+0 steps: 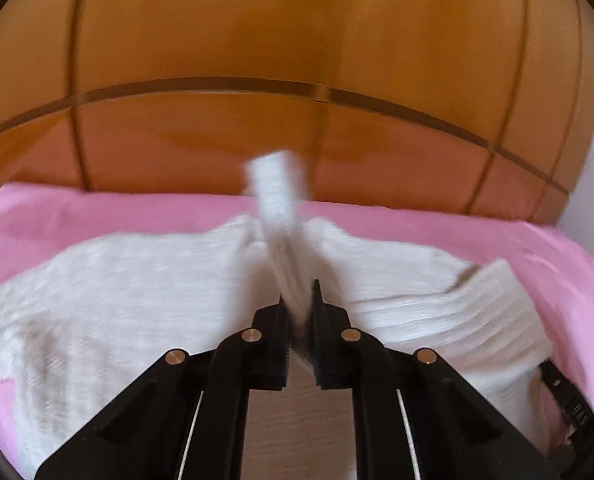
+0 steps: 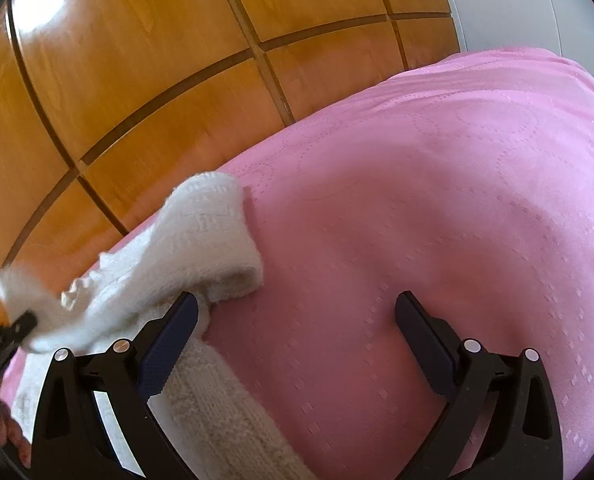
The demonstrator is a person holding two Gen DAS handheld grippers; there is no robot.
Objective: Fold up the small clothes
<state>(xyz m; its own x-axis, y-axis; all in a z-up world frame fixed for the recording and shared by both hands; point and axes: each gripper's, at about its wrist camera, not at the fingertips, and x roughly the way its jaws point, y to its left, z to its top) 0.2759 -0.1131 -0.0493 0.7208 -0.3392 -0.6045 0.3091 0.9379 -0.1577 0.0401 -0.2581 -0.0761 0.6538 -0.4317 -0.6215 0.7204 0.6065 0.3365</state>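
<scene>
Both black grippers have silver pivot pins; right fingers (image 2: 165,356) wear blue textured pads.

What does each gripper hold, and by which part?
The left gripper pinches a raised fold of the white knit garment, near its middle. The right gripper is open and holds nothing.

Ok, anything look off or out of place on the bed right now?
Nothing damaged. The white knit garment lies rumpled on the pink bedspread, one cuff pinched in the left gripper; the right gripper is open.
</scene>
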